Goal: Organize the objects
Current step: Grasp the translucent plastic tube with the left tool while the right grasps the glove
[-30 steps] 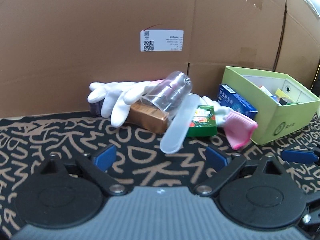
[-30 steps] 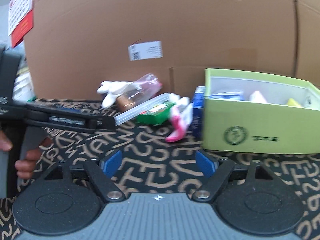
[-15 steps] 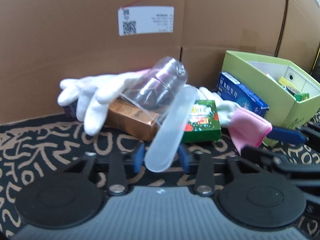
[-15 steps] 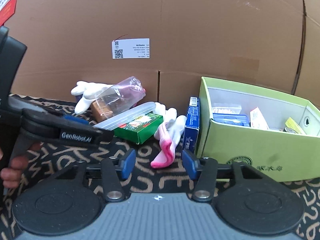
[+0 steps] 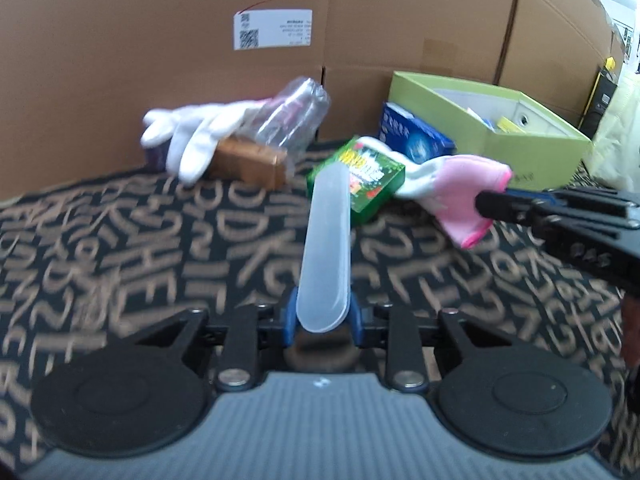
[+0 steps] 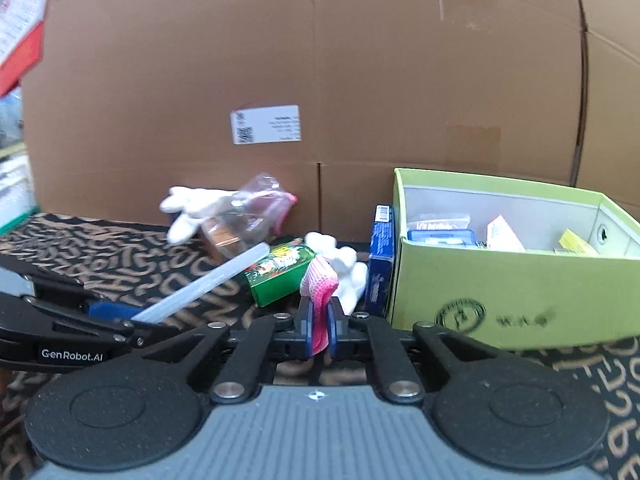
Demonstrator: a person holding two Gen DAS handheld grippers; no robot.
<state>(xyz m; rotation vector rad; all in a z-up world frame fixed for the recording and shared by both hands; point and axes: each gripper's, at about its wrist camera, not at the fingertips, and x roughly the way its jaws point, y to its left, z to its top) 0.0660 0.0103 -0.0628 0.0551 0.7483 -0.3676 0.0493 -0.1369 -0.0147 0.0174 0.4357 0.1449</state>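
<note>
Left wrist view: left gripper (image 5: 322,316), its jaws just closed, clamps the near end of a translucent case (image 5: 326,248) whose far tip lies over the green box (image 5: 370,184). Right wrist view: right gripper (image 6: 319,330), likewise just closed, pinches the pink cuff of a glove (image 6: 320,280) beside the lime box (image 6: 500,288). Likely hazards: the end-held case pivoting or slipping; the limp glove dragging the blue carton (image 6: 379,264).
</note>
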